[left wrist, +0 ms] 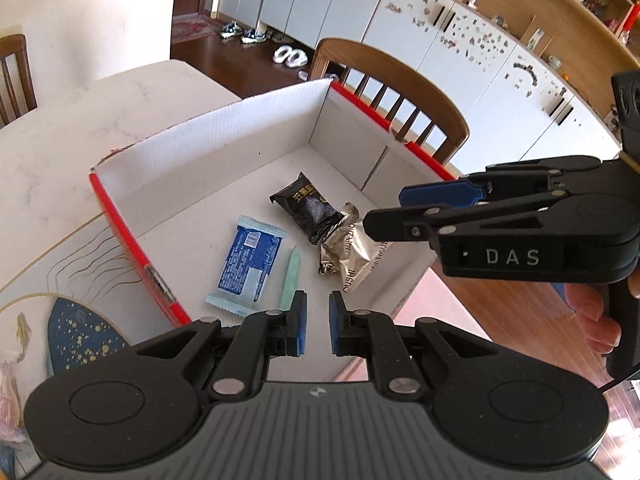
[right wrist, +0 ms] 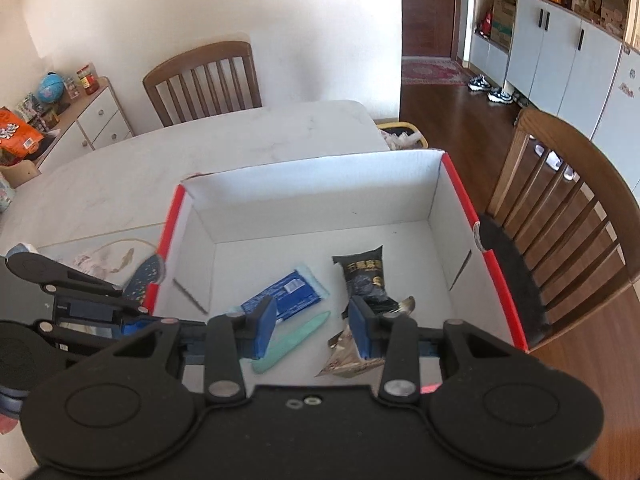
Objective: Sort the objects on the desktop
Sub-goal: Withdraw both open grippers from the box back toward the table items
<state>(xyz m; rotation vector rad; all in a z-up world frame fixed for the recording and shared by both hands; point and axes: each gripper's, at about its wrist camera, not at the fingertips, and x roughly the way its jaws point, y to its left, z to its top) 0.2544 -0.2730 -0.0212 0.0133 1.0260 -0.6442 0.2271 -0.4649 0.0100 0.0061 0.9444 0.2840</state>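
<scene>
inside box (right wrist: 320, 208), both hand-held grippers hang open above four packets.

"DAS" in white capitals on the side of the right gripper (left wrist: 384, 216). Silver packet (left wrist: 352, 256) in the box (left wrist: 240, 128): "SUSHI" partly legible along its edge. Black packet (left wrist: 310, 208): gold Chinese characters, unreadable. Blue packet (left wrist: 248, 266): fine print, illegible.

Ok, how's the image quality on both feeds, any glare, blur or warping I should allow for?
Left wrist view: sharp; sunlight glints off the silver packet and the fisheye bends the cabinets into an arc. Right wrist view: softer and hazier, the wall washed out bright, the box edges bowed; the right claw looks slightly blurred.
</scene>
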